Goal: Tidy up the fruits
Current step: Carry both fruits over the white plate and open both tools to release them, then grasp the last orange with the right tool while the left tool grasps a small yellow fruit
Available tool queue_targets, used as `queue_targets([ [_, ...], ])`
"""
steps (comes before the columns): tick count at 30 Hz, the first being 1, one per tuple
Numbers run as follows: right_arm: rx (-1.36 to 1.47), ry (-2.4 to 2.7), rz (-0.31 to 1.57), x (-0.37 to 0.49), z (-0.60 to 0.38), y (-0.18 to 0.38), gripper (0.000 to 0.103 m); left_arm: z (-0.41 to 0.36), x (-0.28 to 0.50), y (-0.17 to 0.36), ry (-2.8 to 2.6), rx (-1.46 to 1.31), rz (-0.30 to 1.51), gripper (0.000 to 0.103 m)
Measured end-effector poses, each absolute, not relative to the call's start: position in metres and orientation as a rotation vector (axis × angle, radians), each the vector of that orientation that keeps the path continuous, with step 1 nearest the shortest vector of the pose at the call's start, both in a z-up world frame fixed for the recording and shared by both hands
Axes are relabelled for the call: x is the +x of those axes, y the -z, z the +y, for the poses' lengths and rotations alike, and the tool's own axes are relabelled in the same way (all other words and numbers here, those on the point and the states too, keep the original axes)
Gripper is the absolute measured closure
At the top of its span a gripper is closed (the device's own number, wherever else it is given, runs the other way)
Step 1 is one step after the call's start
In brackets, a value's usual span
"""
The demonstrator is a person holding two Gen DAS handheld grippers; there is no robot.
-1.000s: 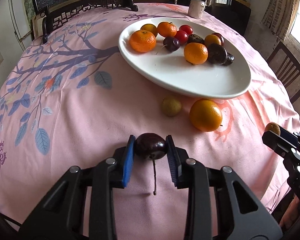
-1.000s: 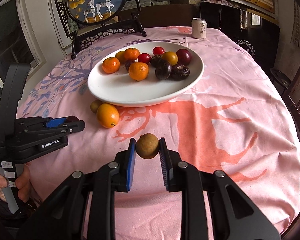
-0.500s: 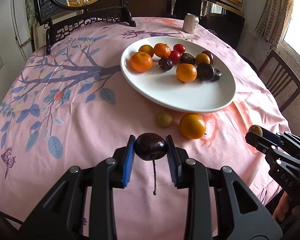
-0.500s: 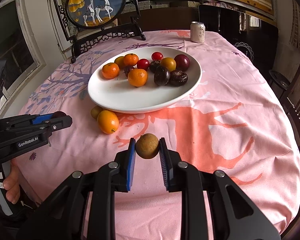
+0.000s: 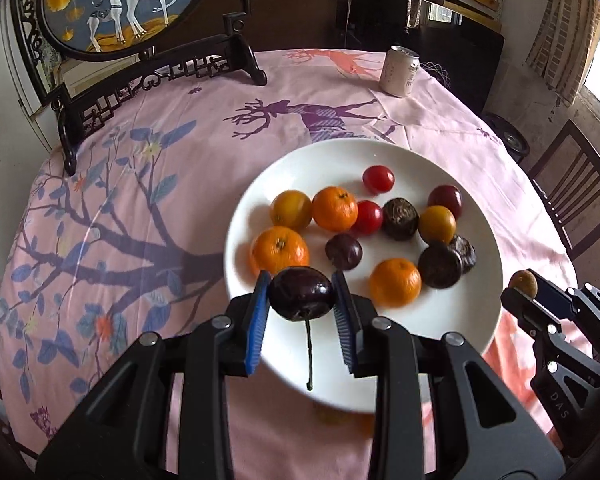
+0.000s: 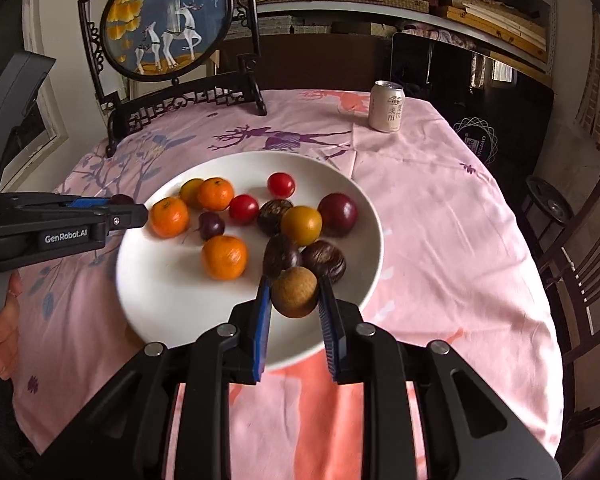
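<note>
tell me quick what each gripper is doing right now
left gripper: shut on the dark cherry.
right gripper: shut on the brown fruit.

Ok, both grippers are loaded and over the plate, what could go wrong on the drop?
1. The cherry in the left gripper is round; released from above, it may roll off the shallow plate.
2. The brown fruit in the right gripper hangs beside the dark fruits; dropping there could knock them toward the rim.
3. Both grippers crowd the near side, so they might bump each other or the rim.
</note>
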State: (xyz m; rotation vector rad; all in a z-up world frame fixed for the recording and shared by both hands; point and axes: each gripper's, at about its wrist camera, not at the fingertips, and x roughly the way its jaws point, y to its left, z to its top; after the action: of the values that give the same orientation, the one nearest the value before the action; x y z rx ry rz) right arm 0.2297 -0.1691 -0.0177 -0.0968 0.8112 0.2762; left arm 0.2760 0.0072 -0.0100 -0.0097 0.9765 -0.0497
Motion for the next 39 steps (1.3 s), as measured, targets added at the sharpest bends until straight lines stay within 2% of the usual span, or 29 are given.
queue_targets([
  [10,-0.126,-0.211,0.855,0.285,-0.176,0.043,0.079,0.001,0.313,0.032,0.050,-0.021,1.024,0.072],
  [11,-0.132,-0.207,0.856,0.285,-0.175,0.043,0.075,0.000,0.313,0.032,0.046,-0.020,1.019,0.071],
  [12,-0.138,-0.204,0.854,0.285,-0.174,0.043,0.057,0.000,0.313,0.031,0.046,-0.022,1.014,0.068],
  [13,-0.144,-0.192,0.841,0.284,-0.174,0.041,0.046,0.001,0.313,0.030,0.047,-0.028,1.015,0.055],
  [14,-0.149,-0.177,0.819,0.280,-0.174,0.037,0.046,0.003,0.310,0.027,0.045,-0.035,1.007,0.046],
  [18,-0.138,-0.191,0.781,0.258,-0.180,0.017,0.043,0.013,0.288,0.011,0.040,-0.048,0.962,0.038],
  [19,-0.133,-0.193,0.770,0.249,-0.182,0.012,0.040,0.016,0.277,0.007,0.037,-0.056,0.946,0.035],
  [22,-0.100,-0.219,0.762,0.218,-0.188,0.007,0.040,0.023,0.242,0.003,0.021,-0.048,0.910,0.024],
  [30,-0.002,-0.326,0.810,0.140,-0.180,0.026,0.040,0.063,0.157,0.029,-0.054,-0.139,0.893,0.021],
  [39,-0.082,-0.458,0.922,0.136,-0.113,0.054,0.040,0.103,0.119,0.036,-0.137,-0.170,0.886,0.021],
])
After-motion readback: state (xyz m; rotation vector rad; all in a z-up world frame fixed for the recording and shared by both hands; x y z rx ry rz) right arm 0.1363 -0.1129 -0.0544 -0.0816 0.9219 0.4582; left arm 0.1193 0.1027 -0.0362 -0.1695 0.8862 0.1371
